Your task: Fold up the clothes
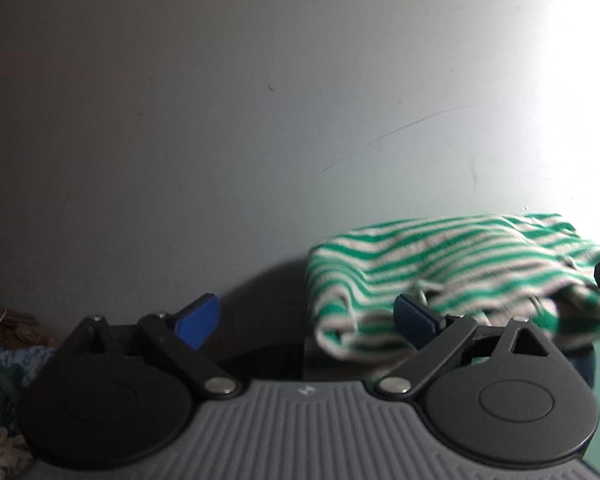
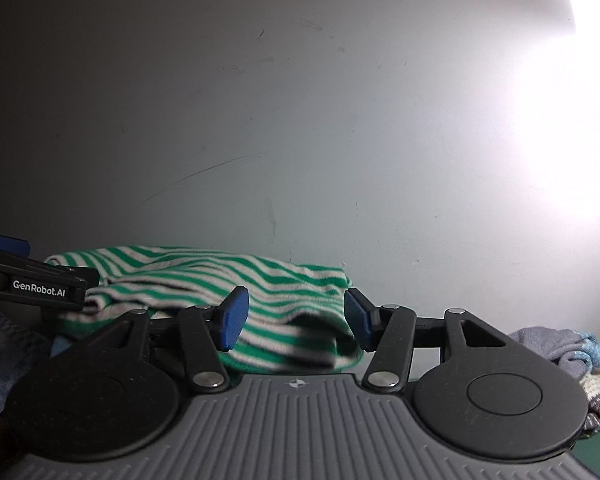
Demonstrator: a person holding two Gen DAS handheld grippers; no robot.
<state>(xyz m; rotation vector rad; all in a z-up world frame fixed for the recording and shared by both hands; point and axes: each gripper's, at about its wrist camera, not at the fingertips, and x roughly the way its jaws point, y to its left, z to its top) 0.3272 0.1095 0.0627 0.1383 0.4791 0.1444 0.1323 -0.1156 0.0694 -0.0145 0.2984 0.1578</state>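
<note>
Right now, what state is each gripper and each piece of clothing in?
left gripper: open, holding nothing, striped cloth beside its right finger
right gripper: open, striped cloth between the fingers, not clamped
green striped garment: bunched, partly folded over
blue-grey knit garment: crumpled heap, untouched

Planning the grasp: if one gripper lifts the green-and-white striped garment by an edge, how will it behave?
The striped garment lies bunched in soft folds, so it will probably droop and unfold when lifted. It looks like thin knit, likely light. The open right gripper may catch several layers.
</note>
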